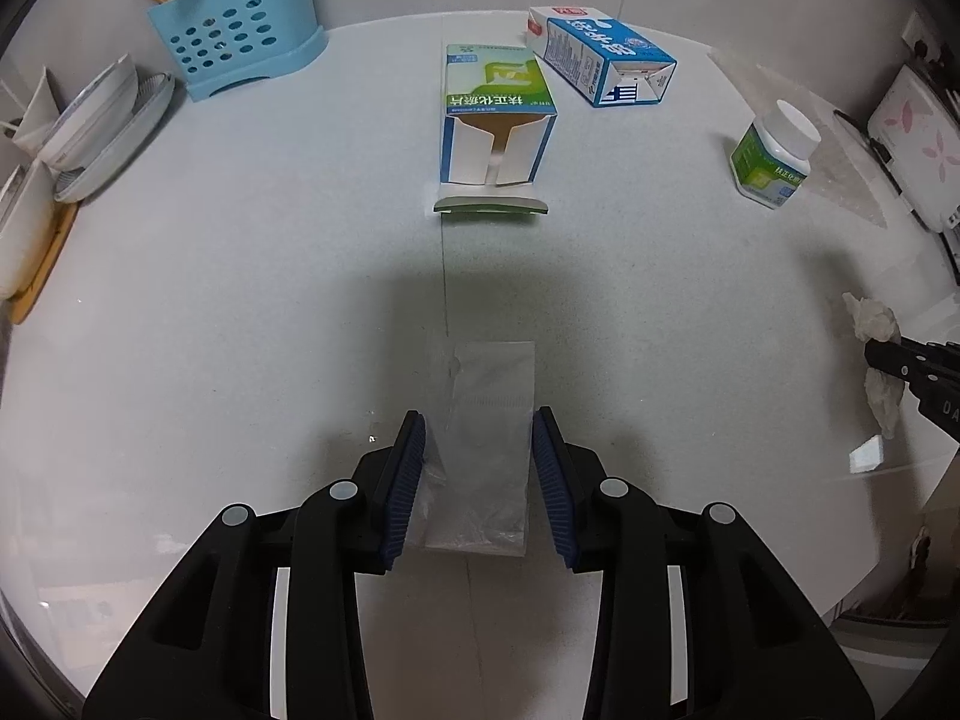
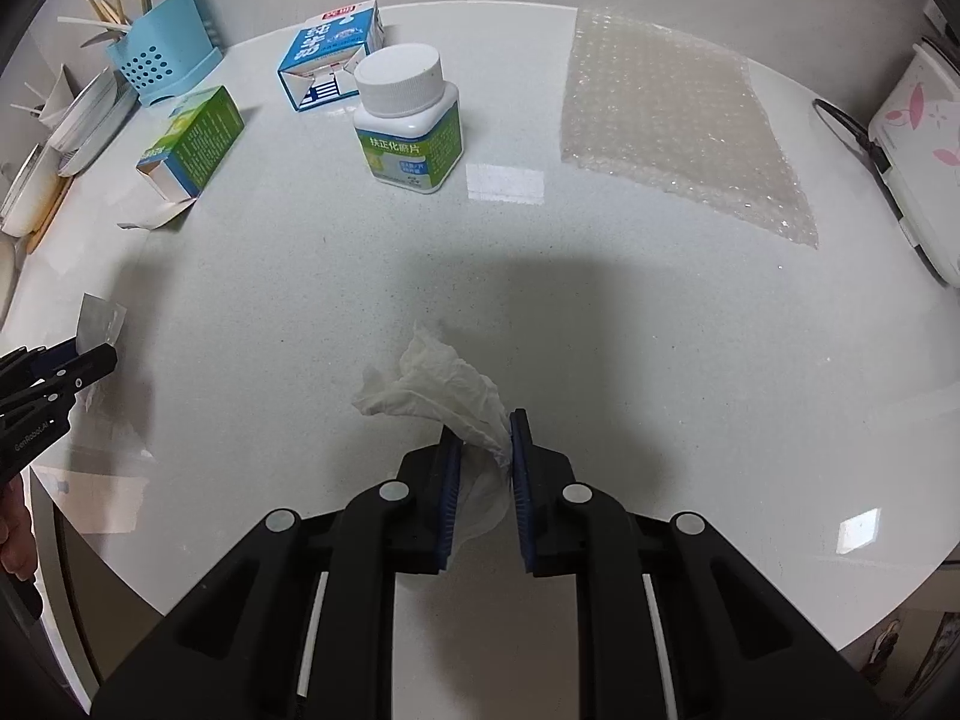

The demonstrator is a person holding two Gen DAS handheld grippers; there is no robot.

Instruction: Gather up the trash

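On the pale speckled tabletop (image 1: 240,300), far left of the left hand-held gripper (image 1: 479,420), stands a perforated blue plastic rack (image 1: 234,42). That gripper's ribbed blue pads are clamped on a clear plastic wrapper (image 1: 489,420). Ahead lie an open green carton (image 1: 495,114) and a blue carton (image 1: 600,54). A white-capped bottle (image 2: 408,120) stands beyond the right hand-held gripper (image 2: 486,426), which pinches a crumpled white tissue (image 2: 438,384). Bubble wrap (image 2: 672,120) lies ahead to its right.

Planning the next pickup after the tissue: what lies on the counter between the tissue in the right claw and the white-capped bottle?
Nothing: in the right wrist view, the counter is bare, shadowed, between the crumpled tissue and the bottle.
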